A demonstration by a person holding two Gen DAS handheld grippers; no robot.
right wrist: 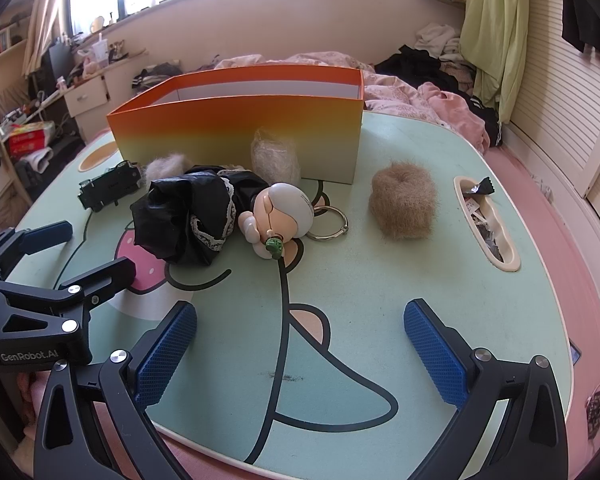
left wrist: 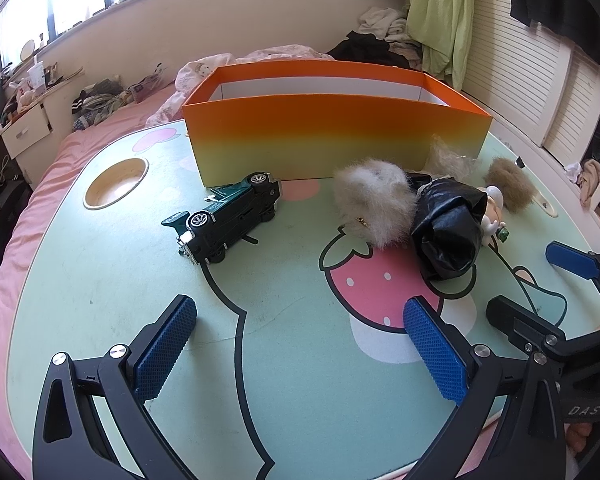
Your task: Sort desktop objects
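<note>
An orange-to-yellow box (left wrist: pixel 332 132) stands open at the back of the table; it also shows in the right wrist view (right wrist: pixel 236 128). A dark green toy car (left wrist: pixel 228 216) lies on its side before the box, also seen in the right wrist view (right wrist: pixel 110 190). A doll in a black dress (right wrist: pixel 228 216) lies mid-table with a metal ring (right wrist: pixel 328 222); in the left wrist view it (left wrist: pixel 452 224) lies by a grey-white fur ball (left wrist: pixel 374 200). A tan fur ball (right wrist: pixel 404 204) sits to the right. My left gripper (left wrist: pixel 300 344) and right gripper (right wrist: pixel 300 348) are open and empty near the front.
The table (right wrist: pixel 380 280) has a round cup hole (left wrist: pixel 116 182) at the left and an oval slot (right wrist: pixel 486 220) holding small items at the right. A clear wrapped bundle (right wrist: pixel 276 156) leans against the box. A pink bed with clothes surrounds the table.
</note>
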